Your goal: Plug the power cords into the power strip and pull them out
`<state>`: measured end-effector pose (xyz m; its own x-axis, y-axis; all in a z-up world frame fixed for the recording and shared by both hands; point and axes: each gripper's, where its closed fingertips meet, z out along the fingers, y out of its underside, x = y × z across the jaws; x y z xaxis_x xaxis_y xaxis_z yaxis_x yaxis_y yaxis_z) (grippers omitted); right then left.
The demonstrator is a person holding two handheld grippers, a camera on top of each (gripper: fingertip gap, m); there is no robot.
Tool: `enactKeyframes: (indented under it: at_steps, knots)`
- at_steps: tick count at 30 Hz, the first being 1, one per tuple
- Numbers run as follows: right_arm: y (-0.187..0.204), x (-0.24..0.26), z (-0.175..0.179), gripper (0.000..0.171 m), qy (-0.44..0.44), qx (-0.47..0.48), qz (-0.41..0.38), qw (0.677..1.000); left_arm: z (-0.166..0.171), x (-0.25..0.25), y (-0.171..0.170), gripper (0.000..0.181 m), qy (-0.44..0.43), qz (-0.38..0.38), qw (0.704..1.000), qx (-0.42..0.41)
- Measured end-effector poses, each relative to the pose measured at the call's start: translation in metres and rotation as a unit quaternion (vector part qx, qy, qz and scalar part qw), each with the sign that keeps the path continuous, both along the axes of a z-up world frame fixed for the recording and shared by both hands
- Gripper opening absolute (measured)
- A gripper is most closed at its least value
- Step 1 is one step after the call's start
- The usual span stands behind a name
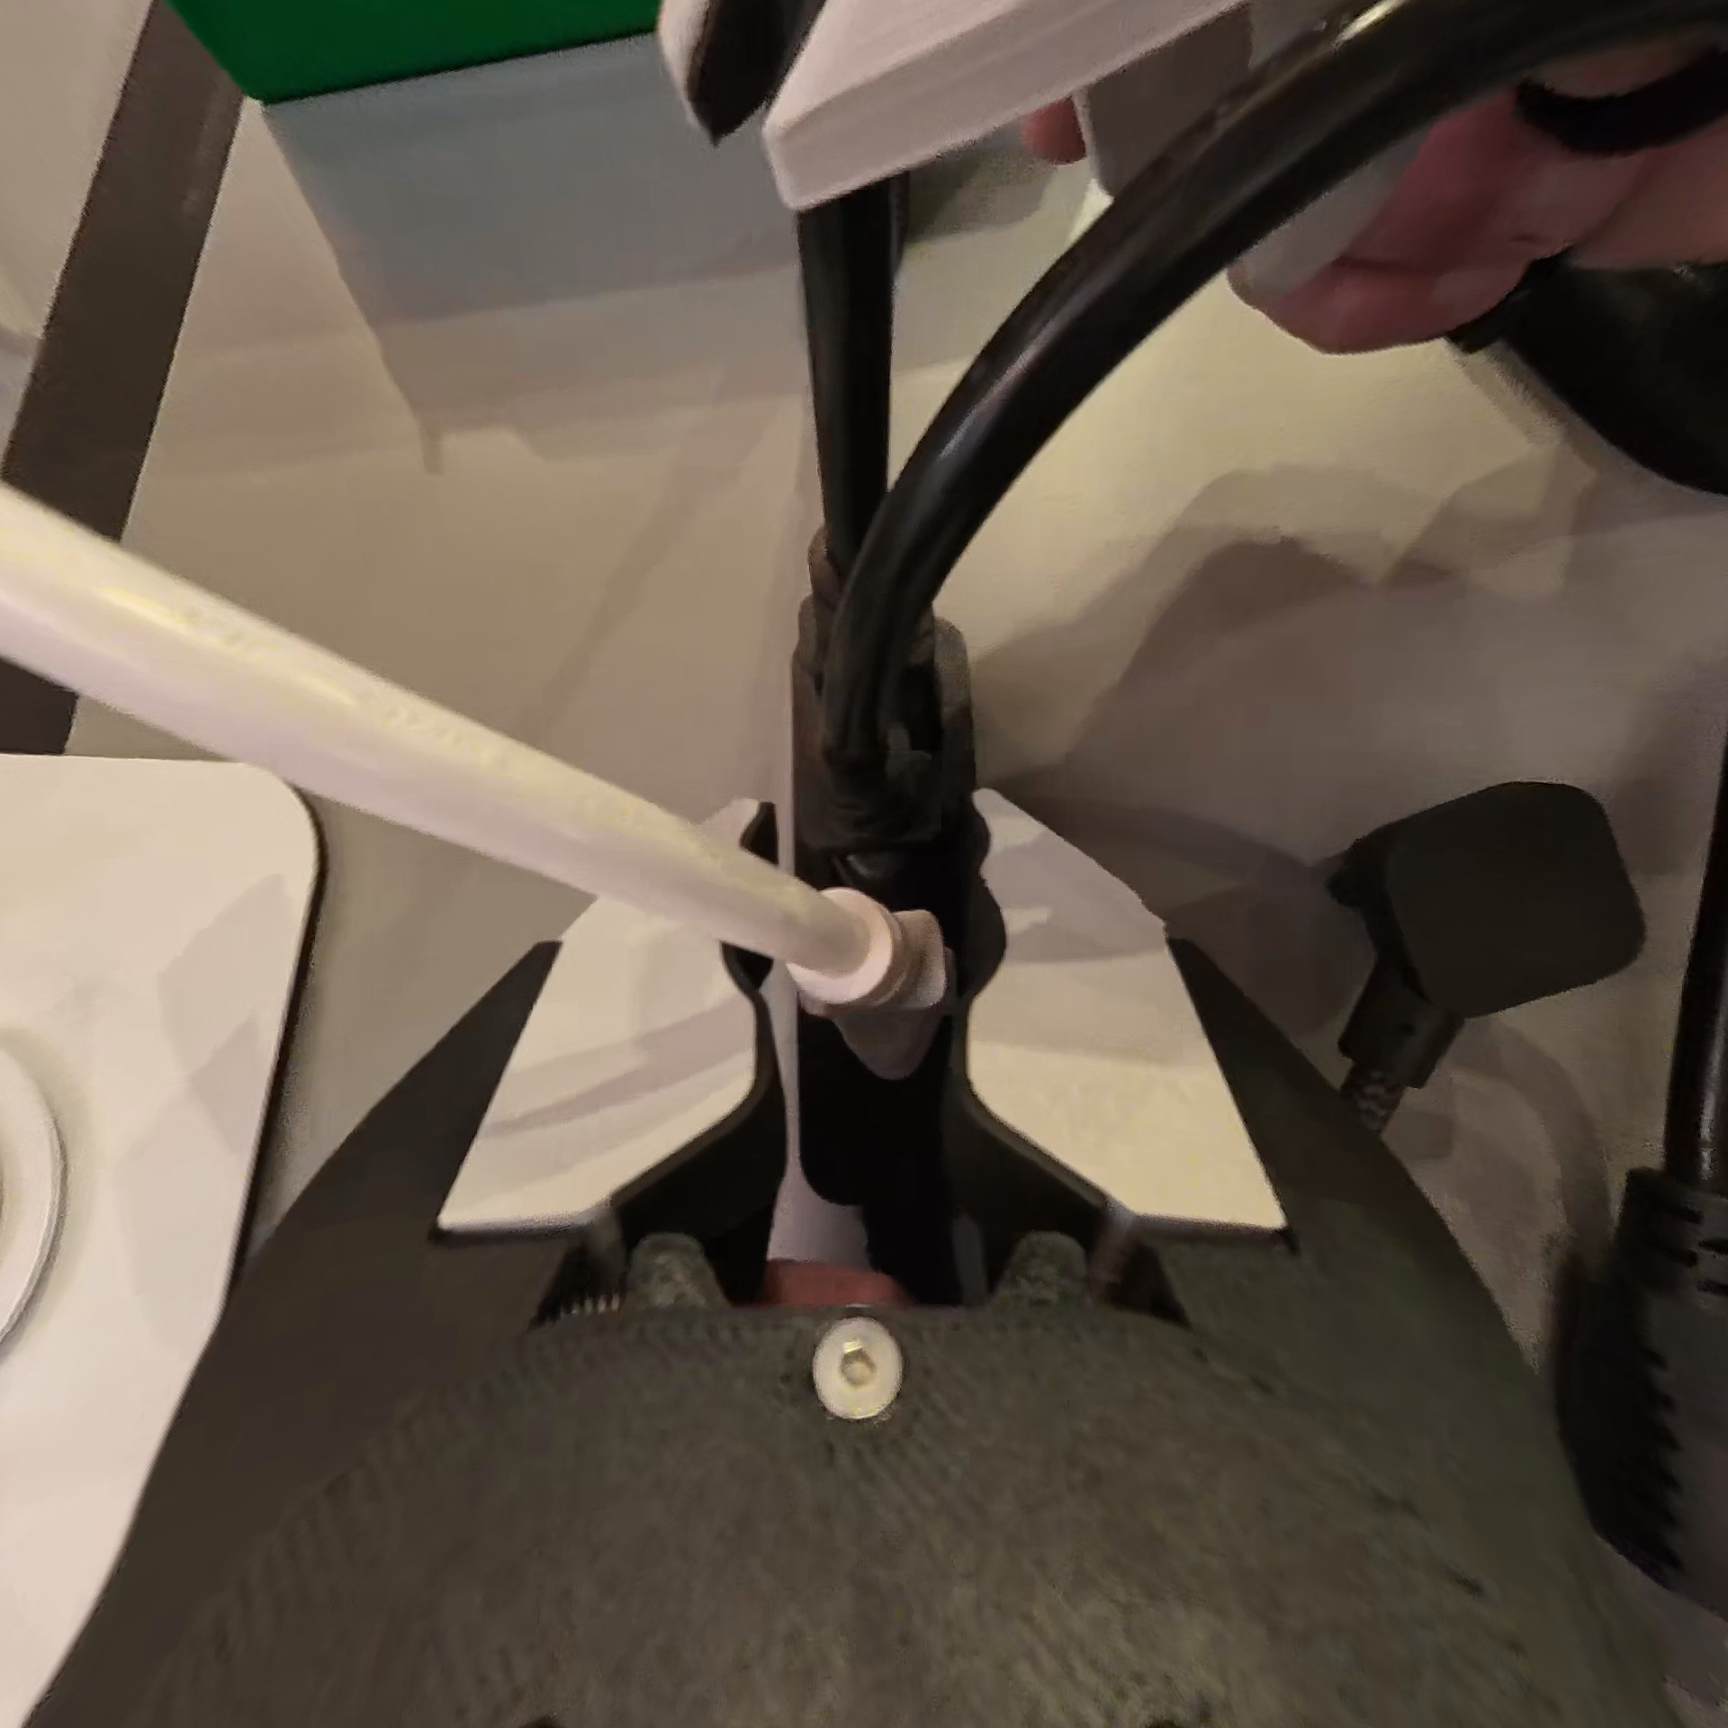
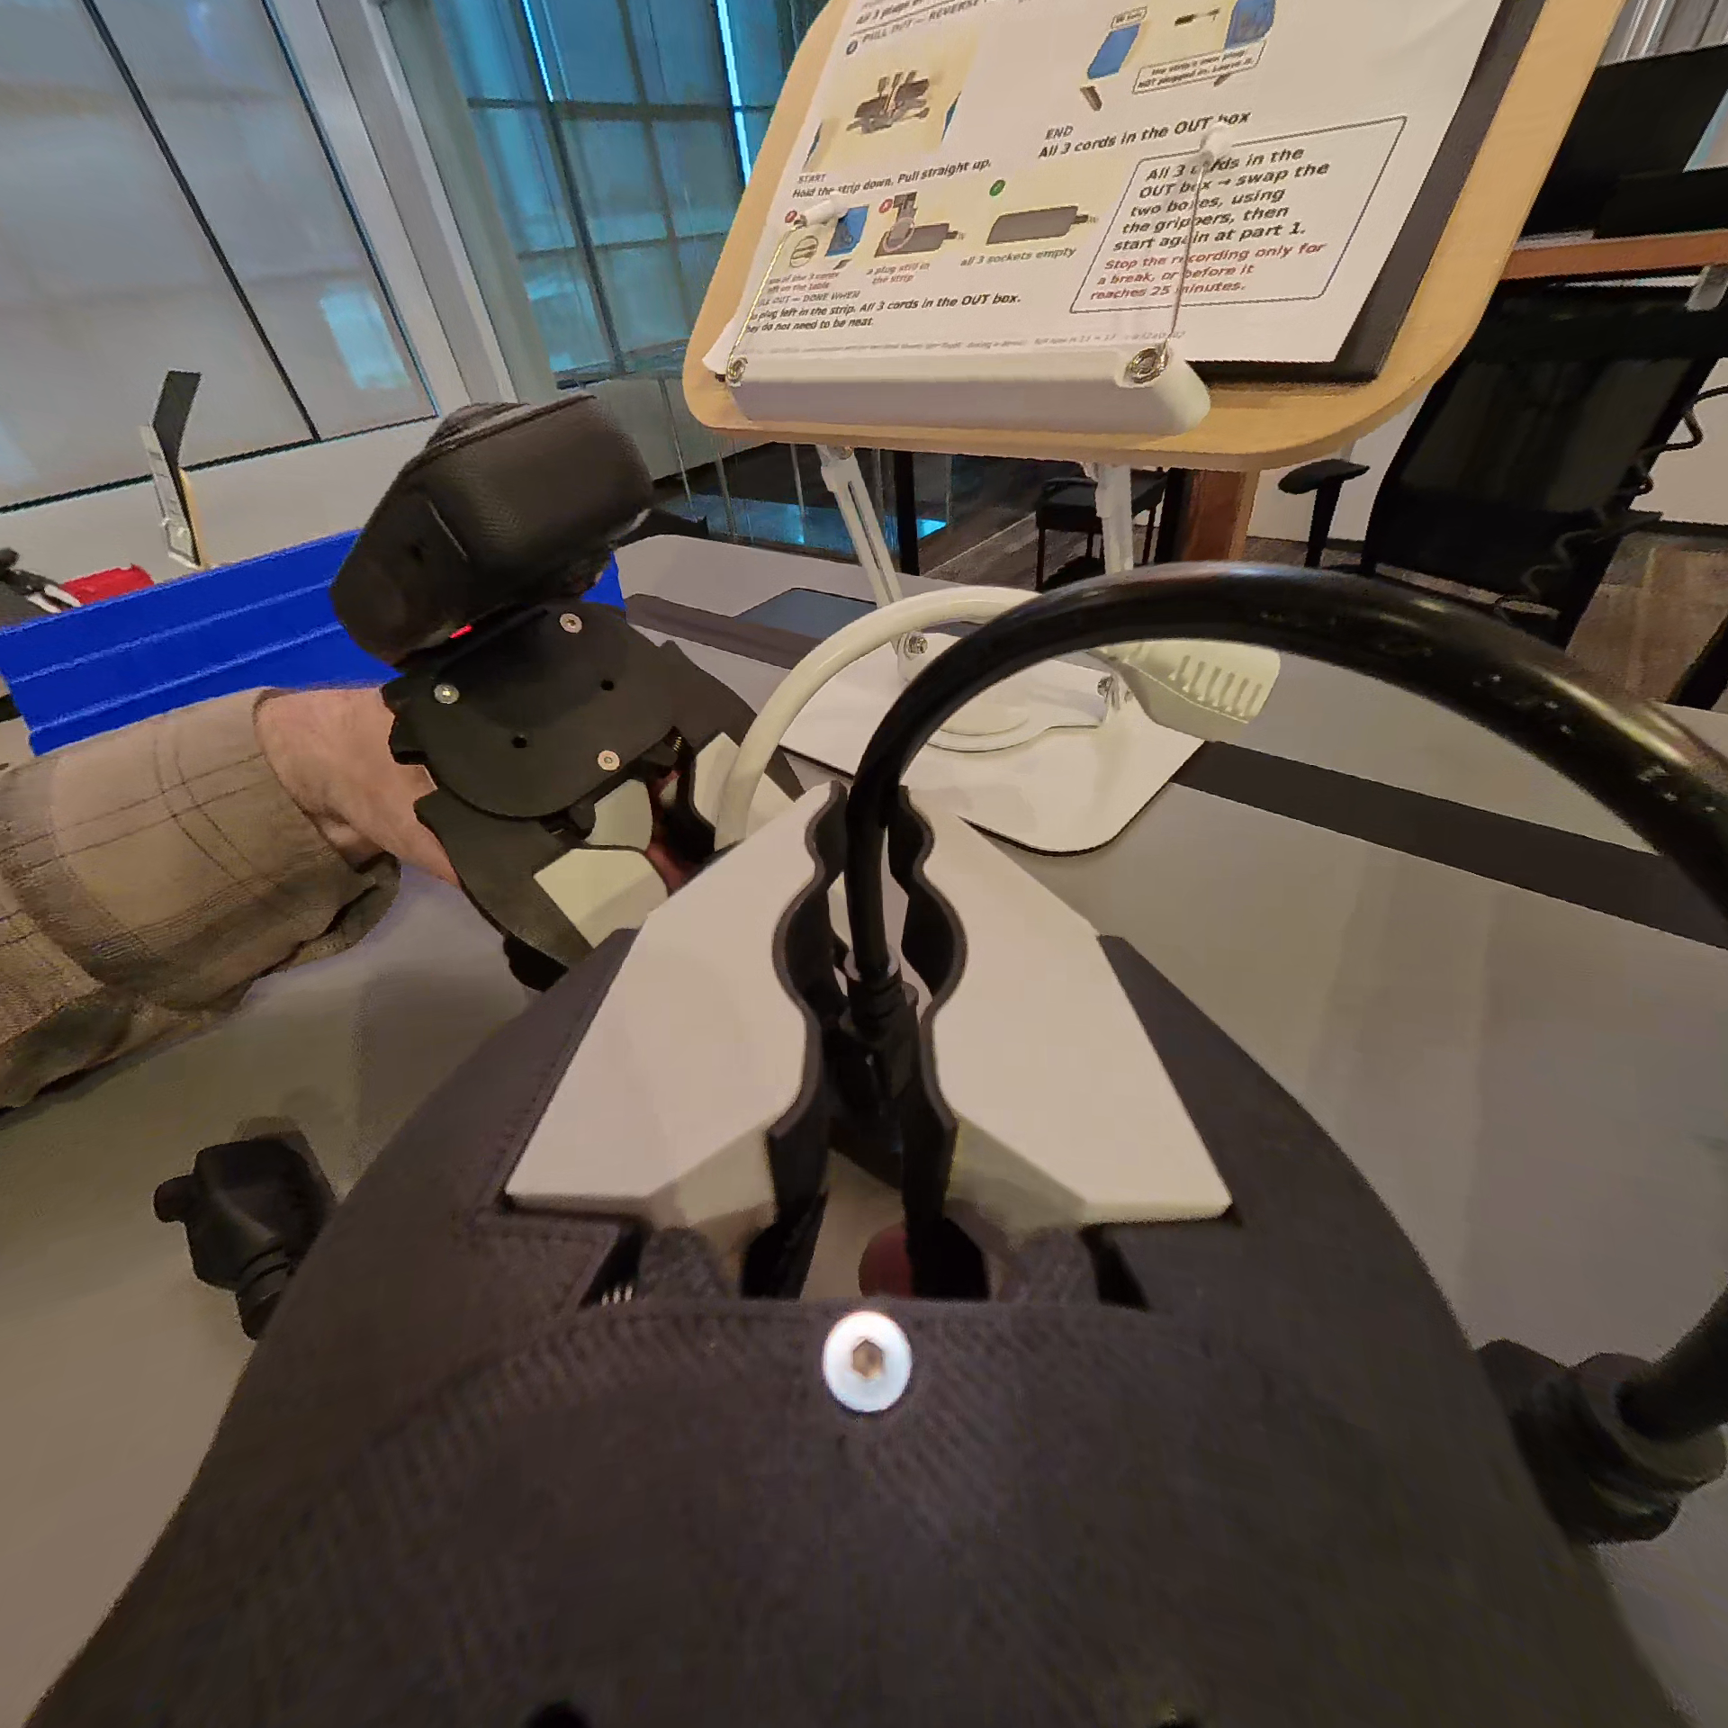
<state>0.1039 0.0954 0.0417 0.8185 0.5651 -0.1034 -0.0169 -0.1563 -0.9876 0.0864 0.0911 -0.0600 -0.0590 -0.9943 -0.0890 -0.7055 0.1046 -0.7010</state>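
In the left wrist view my left gripper is shut on the dark end of the power strip, where its white cord enters from the left. A black plug stands in the strip just beyond my fingertips. My right gripper comes down from above onto its black cord. In the right wrist view my right gripper is shut on that black plug, and the cord arches away to the right. The left gripper is at the left, held by a hand.
Loose black plugs lie on the grey table. A blue bin stands at the back left. A tilted board with an instruction sheet stands on a white base plate. A green box is behind. Tip to tip, the grippers are about 10 centimetres apart.
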Motion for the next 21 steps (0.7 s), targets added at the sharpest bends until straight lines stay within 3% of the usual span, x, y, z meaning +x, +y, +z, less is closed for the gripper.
enactKeyframes:
  at_steps: [6, 10, 13, 18, 21]
  knots:
    - [-0.008, -0.001, -0.001, 0.006, -0.004, -0.001, 0.002, 1.000, -0.002, 0.002, -0.005, 0.027, -0.019, -0.015, 1.000, -0.012]
    - [-0.010, 0.001, -0.002, 0.008, -0.055, -0.018, 0.041, 0.997, -0.002, 0.002, -0.005, 0.027, -0.025, -0.017, 1.000, -0.009]
    - [-0.014, 0.008, -0.005, 0.020, -0.085, -0.039, 0.081, 0.992, -0.002, 0.002, -0.005, 0.027, -0.031, -0.017, 0.999, -0.013]
    - [-0.029, 0.017, -0.036, 0.023, -0.227, -0.095, 0.157, 0.956, -0.002, 0.002, -0.005, 0.027, -0.028, -0.018, 0.999, -0.002]
    - [-0.032, 0.009, -0.065, 0.032, -0.270, -0.136, 0.196, 0.933, -0.002, 0.002, -0.005, 0.027, -0.027, -0.020, 0.999, -0.002]
